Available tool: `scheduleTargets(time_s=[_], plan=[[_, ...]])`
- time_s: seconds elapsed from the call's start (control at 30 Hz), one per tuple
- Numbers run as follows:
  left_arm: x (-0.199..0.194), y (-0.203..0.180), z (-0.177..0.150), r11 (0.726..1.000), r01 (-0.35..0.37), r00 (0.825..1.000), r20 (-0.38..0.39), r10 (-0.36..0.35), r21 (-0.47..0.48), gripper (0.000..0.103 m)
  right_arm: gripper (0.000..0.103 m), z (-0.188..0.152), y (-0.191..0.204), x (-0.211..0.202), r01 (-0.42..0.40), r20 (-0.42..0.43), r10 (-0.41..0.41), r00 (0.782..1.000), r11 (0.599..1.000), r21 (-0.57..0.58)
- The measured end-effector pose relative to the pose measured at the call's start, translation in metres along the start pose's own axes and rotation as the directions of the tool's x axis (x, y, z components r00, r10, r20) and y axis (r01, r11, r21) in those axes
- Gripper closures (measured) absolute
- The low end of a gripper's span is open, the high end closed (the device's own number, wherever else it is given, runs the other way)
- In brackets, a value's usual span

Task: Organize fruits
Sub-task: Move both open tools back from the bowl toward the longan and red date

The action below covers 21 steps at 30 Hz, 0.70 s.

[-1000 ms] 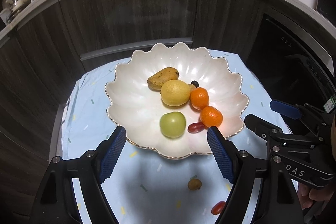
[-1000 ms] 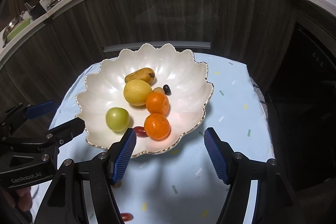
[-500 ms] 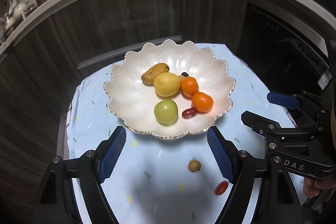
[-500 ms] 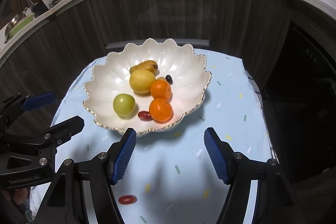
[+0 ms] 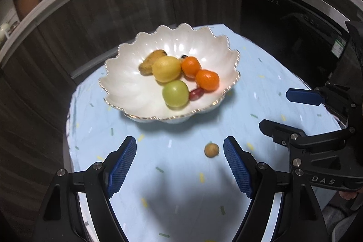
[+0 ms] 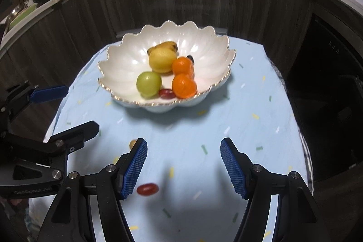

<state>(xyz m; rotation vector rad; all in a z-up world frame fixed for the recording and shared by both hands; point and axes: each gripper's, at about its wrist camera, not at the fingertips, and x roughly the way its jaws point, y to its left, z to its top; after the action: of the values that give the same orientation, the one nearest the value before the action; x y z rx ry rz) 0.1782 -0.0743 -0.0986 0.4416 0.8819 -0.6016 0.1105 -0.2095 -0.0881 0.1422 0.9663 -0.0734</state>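
Bowl: a white scalloped bowl (image 5: 127, 92) with a gilt rim is set on the surface (image 5: 181, 196), which is covered by a pale blue cloth with small coloured flecks.
Fruit in bowl: a lemon (image 5: 166, 69), a brownish pear (image 5: 149, 62), two oranges (image 5: 207, 80), a green apple (image 5: 175, 93), a red grape (image 5: 196, 94) and a small dark berry (image 5: 183, 57) are gathered in the middle, most of them touching.
Loose fruit: a small tan longan (image 5: 211, 150) is seen on the cloth in front of the bowl, just beside the right finger of the left gripper; a red tomato (image 6: 147, 189) lies nearer the camera, just beside the left finger of the right gripper.
Left gripper (image 5: 180, 165): its blue-padded jaws are held apart above the cloth, with nothing clasped between them.
Right gripper (image 6: 183, 165): its jaws are likewise spread over bare cloth, and nothing is held.
Relation: the grippers are held side by side, each visible in the other's view.
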Motion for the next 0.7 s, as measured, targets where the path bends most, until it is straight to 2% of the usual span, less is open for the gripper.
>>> scheduleTargets(time_s=[0.4,0.7], plan=[[0.019,-0.007,-0.020,0.990,0.062,0.997,-0.063,-0.055,0.127,0.027,0.035,-0.030,0.017,0.012,0.046,-0.074,-0.046,0.996,0.999,-0.001],[0.035,-0.007,-0.026,0.974,0.155,0.985,-0.103,-0.139,0.165,0.029,0.035,-0.047,0.037,0.024,0.016,-0.126,-0.021,0.992,0.999,-0.042]])
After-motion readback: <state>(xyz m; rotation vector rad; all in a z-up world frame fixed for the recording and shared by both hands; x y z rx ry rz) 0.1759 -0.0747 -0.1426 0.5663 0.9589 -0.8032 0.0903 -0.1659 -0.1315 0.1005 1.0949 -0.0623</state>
